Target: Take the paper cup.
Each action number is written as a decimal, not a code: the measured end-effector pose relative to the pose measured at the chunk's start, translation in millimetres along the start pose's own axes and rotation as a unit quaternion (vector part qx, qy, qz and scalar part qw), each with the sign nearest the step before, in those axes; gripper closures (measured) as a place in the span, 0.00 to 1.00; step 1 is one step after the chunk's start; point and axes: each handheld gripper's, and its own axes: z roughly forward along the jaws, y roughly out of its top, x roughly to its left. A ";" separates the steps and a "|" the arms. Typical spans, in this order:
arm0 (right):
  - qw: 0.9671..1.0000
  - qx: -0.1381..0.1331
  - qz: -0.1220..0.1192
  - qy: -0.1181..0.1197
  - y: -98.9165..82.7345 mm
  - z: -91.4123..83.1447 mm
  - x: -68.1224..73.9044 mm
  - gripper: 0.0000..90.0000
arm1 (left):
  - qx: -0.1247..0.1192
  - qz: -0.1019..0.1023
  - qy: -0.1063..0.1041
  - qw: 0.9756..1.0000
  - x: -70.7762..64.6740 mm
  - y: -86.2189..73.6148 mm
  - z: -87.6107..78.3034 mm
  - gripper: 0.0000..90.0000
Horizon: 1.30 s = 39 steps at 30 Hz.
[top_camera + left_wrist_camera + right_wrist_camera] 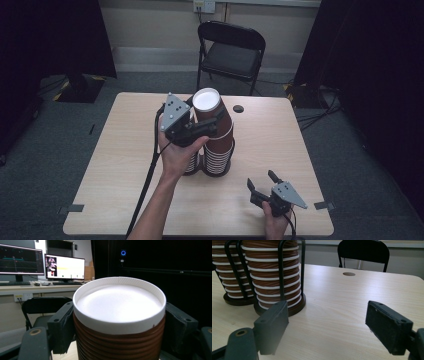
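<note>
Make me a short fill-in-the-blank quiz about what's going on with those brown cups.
1. The left gripper is shut on a brown paper ____.
2. The cup stacks stand in black wire ____.
3. The right gripper hovers over the table with its fingers ____.
4. Behind the table stands a black folding ____.

Missing words: cup; holders; open; chair

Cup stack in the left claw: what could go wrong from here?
The left claw grips the top cup just below its white rim, so several nested cups may lift together. The stack leans in its black wire holder; pulling sideways could drag or tip it. The right claw stands open, apart, not steadying anything.
</note>
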 end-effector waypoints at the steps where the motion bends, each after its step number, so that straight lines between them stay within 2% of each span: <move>1: 1.000 0.000 0.000 0.000 0.0 0.1 0.1 0.20 | 0.001 -0.001 -0.004 1.000 -0.8 -0.6 -1.5 0.25; 11: 1.000 0.000 0.000 0.000 0.0 -0.1 0.2 0.20 | 0.001 0.009 -0.018 1.000 -8.9 -5.1 -19.2 0.25; 13: 1.000 0.000 0.000 0.000 0.0 -0.1 0.3 0.20 | -0.003 0.005 -0.021 1.000 -10.3 -7.6 -23.0 0.25; 18: 1.000 0.000 -0.001 0.000 0.0 -0.1 0.4 0.20 | 0.010 0.000 -0.024 1.000 -14.6 -15.5 -33.0 0.25; 19: 1.000 0.000 -0.002 0.000 0.0 0.0 0.4 0.20 | 0.014 0.006 -0.023 1.000 -15.4 -18.0 -34.9 0.25; 23: 1.000 0.001 -0.002 0.001 0.1 -0.1 0.4 0.20 | 0.024 0.004 -0.023 0.999 -15.1 -25.9 -37.8 0.25; 32: 1.000 0.001 -0.005 -0.001 0.1 0.1 0.9 0.20 | 0.045 -0.012 -0.019 0.999 -11.0 -47.1 -45.9 0.25; 36: 1.000 0.001 -0.005 0.000 0.1 0.2 0.9 0.20 | 0.059 -0.017 -0.021 0.998 -9.4 -59.2 -47.2 0.25; 39: 1.000 0.003 -0.005 0.008 0.2 0.1 1.4 0.19 | 0.071 -0.030 -0.021 0.997 -9.7 -69.4 -46.8 0.25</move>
